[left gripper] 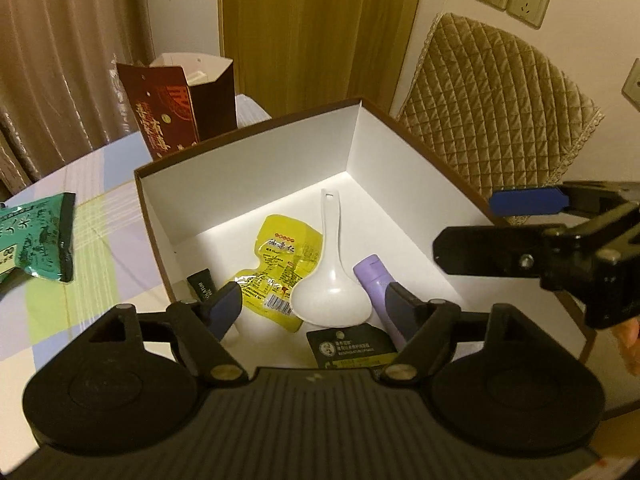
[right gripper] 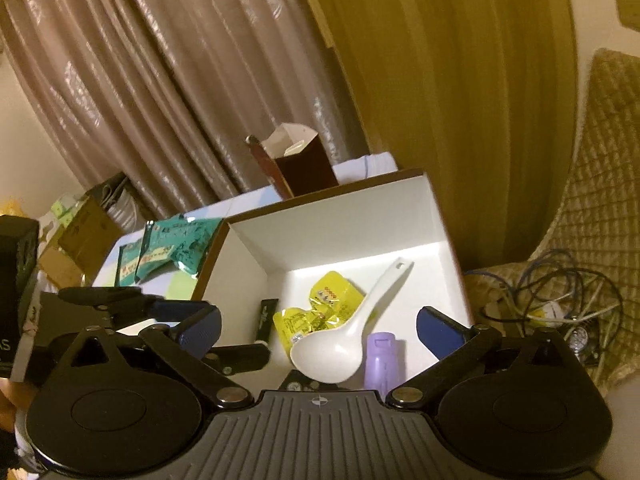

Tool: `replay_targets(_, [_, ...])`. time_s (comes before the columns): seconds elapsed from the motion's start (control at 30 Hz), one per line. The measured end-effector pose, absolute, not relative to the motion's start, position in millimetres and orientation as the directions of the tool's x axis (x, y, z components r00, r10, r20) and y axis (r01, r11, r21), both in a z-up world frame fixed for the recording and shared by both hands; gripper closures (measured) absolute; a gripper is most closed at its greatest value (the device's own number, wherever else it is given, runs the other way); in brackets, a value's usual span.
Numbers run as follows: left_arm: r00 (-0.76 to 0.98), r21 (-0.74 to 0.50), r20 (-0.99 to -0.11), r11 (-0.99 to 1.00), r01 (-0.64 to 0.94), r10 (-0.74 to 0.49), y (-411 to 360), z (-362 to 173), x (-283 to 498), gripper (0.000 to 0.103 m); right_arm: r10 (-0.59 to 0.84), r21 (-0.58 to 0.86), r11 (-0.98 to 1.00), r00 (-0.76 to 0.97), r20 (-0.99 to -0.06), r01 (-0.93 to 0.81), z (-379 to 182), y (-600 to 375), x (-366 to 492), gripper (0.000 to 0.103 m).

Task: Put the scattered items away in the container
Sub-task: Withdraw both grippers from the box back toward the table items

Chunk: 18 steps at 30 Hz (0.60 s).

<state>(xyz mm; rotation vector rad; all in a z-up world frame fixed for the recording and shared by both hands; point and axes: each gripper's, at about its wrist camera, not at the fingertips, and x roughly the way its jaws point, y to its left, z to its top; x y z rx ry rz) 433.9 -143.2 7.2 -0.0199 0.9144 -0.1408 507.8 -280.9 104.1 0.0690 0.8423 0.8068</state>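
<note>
An open brown box with white inside (left gripper: pixel 256 168) (right gripper: pixel 344 216) sits on the table. In it lie a white spoon (left gripper: pixel 330 280) (right gripper: pixel 344 340), a yellow snack packet (left gripper: pixel 276 268) (right gripper: pixel 320 308), a purple tube (left gripper: pixel 376 280) (right gripper: pixel 382 360), a black tube (left gripper: pixel 202 286) (right gripper: pixel 267 318) and a dark sachet (left gripper: pixel 348 346). My left gripper (left gripper: pixel 314 310) hovers open and empty over the box's near edge. My right gripper (right gripper: pixel 320 332) (left gripper: pixel 480 228) is open and empty above the box's right side. A green packet (left gripper: pixel 38 236) (right gripper: pixel 176 252) lies on the table left of the box.
A tall dark red carton (left gripper: pixel 180 104) (right gripper: pixel 300 164) stands behind the box. A quilted chair (left gripper: pixel 500 120) is at the right, with tangled cables (right gripper: pixel 552 300) on its seat. The checked tablecloth (left gripper: pixel 92 216) spreads to the left. Curtains hang behind.
</note>
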Motion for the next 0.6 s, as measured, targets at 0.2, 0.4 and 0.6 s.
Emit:
replay_targets(0.2, [0.627,-0.084,-0.768,0.991,0.103,-0.13,-145.0,24.5,413.1,0.018,0.622,0.298,0.745,0.46,-0.634,-0.597,111.3,-287.5,485.3,0.002])
replay_targets(0.4, [0.64,-0.069,-0.762,0.995,0.075,-0.101,-140.9,38.6,394.4,0.015,0.612,0.291,0.761,0.492,-0.619,-0.58,121.7,-292.9,465.6,0.002])
replay_targets(0.6, [0.658,-0.064,-0.749,0.997,0.048,-0.079,-131.0,51.2,363.3,0.015,0.597,0.275,0.777,0.525,-0.606,-0.567,129.1,-297.5,438.3,0.002])
